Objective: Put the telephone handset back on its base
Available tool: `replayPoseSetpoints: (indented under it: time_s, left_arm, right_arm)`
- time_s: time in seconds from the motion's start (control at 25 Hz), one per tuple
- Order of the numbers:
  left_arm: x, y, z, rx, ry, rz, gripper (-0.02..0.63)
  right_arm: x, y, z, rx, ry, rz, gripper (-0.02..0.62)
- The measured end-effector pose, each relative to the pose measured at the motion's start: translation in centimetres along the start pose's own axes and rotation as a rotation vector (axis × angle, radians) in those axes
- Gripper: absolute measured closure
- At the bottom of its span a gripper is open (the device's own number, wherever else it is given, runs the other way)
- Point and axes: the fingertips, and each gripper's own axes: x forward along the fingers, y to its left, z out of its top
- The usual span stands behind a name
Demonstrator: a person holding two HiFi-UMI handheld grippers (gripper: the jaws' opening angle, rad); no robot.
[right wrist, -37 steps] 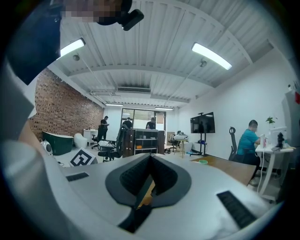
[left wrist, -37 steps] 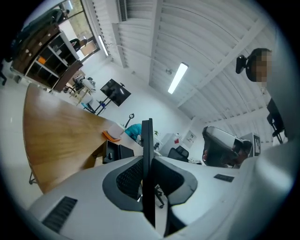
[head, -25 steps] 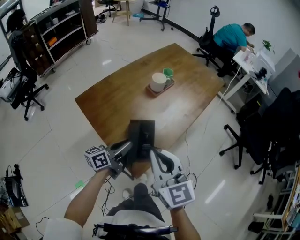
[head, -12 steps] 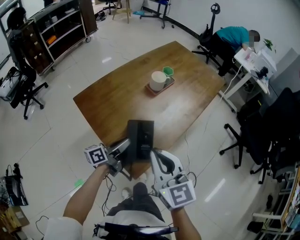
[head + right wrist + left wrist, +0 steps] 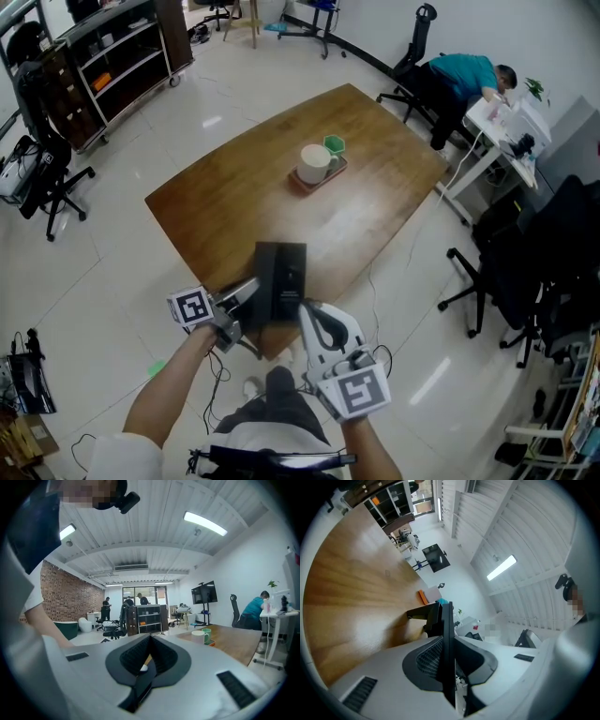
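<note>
The black telephone base (image 5: 286, 274) lies at the near edge of the wooden table (image 5: 234, 187). My left gripper (image 5: 249, 291) reaches in level from the left, against the base's left side. In the left gripper view a thin black part, the handset (image 5: 435, 615) seen edge-on, runs out from between the jaws, and my left gripper (image 5: 446, 637) is shut on it above the table (image 5: 351, 588). My right gripper (image 5: 306, 307) hovers just off the table's near edge, right of the base. In its own view the right gripper (image 5: 150, 642) has its pads together with nothing held.
A white mug (image 5: 315, 163) and a green cup (image 5: 336, 144) stand on a small tray (image 5: 330, 174) at mid-table. Office chairs (image 5: 487, 272) and a desk with a seated person (image 5: 469, 75) are to the right, shelving (image 5: 112, 56) at the far left.
My left gripper has rolled a little and shifted slightly toward me with the handset. The right gripper has stayed put. The seated person has leaned over the desk.
</note>
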Motion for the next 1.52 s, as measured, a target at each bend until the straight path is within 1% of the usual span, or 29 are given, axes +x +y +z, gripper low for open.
replayPoseSetpoints:
  time_s: [0.2, 0.28, 0.48, 0.68, 0.8, 0.96, 1.04, 1.16, 1.24, 1.28, 1.36, 1.4, 1.44, 1.48, 1.52]
  left_arm:
    - [-0.2, 0.2, 0.4, 0.001, -0.051, 0.044, 0.543]
    - [-0.2, 0.4, 0.3, 0.003, -0.059, 0.059, 0.543]
    - [0.1, 0.1, 0.0, 0.046, -0.032, 0.092, 0.541]
    - [-0.1, 0.9, -0.3, 0.078, -0.01, 0.112, 0.541]
    - [0.0, 0.5, 0.0, 0.101, -0.009, 0.114, 0.541]
    - [0.0, 0.8, -0.5, 0.122, 0.01, 0.124, 0.538]
    - [0.1, 0.5, -0.5, 0.136, 0.013, 0.122, 0.519]
    - [0.0, 0.5, -0.5, 0.175, 0.022, 0.141, 0.516]
    - [0.0, 0.9, -0.9, 0.19, 0.044, 0.158, 0.435]
    - [-0.1, 1.1, -1.2, 0.189, 0.055, 0.159, 0.434]
    - [-0.1, 1.0, -1.5, 0.184, 0.063, 0.143, 0.445]
    - [-0.1, 0.9, -1.6, 0.184, 0.063, 0.129, 0.465]
    - [0.0, 0.7, -1.6, 0.183, 0.064, 0.114, 0.509]
    - [0.1, 0.6, -1.6, 0.177, 0.065, 0.102, 0.537]
    - [0.1, 0.6, -1.6, 0.167, 0.066, 0.092, 0.537]
  right_arm:
    - [0.0, 0.2, -0.1, 0.003, -0.003, 0.005, 0.591]
    - [0.1, 0.3, -0.1, 0.002, -0.003, 0.007, 0.591]
    - [0.3, 0.5, 0.6, 0.015, -0.017, 0.007, 0.591]
    - [0.3, 0.6, 0.1, 0.008, -0.008, 0.014, 0.591]
    - [0.4, 0.8, 0.2, 0.015, -0.005, 0.017, 0.591]
    - [0.4, 0.8, 0.2, 0.012, -0.009, 0.022, 0.591]
    - [0.4, 0.9, 0.4, 0.019, -0.014, 0.023, 0.591]
    - [0.4, 1.0, 0.8, 0.029, -0.023, 0.023, 0.591]
    - [0.3, 0.9, 0.6, 0.027, -0.02, 0.024, 0.591]
    - [0.3, 1.0, 0.7, 0.031, -0.022, 0.023, 0.591]
    - [0.3, 0.9, 1.0, 0.044, -0.026, 0.017, 0.591]
    - [0.2, 0.9, 0.7, 0.042, -0.022, 0.016, 0.591]
    - [0.2, 0.8, 0.3, 0.035, -0.015, 0.017, 0.591]
    - [0.1, 0.7, -0.1, 0.03, -0.008, 0.018, 0.591]
    - [0.1, 0.7, -0.3, 0.029, -0.004, 0.018, 0.591]
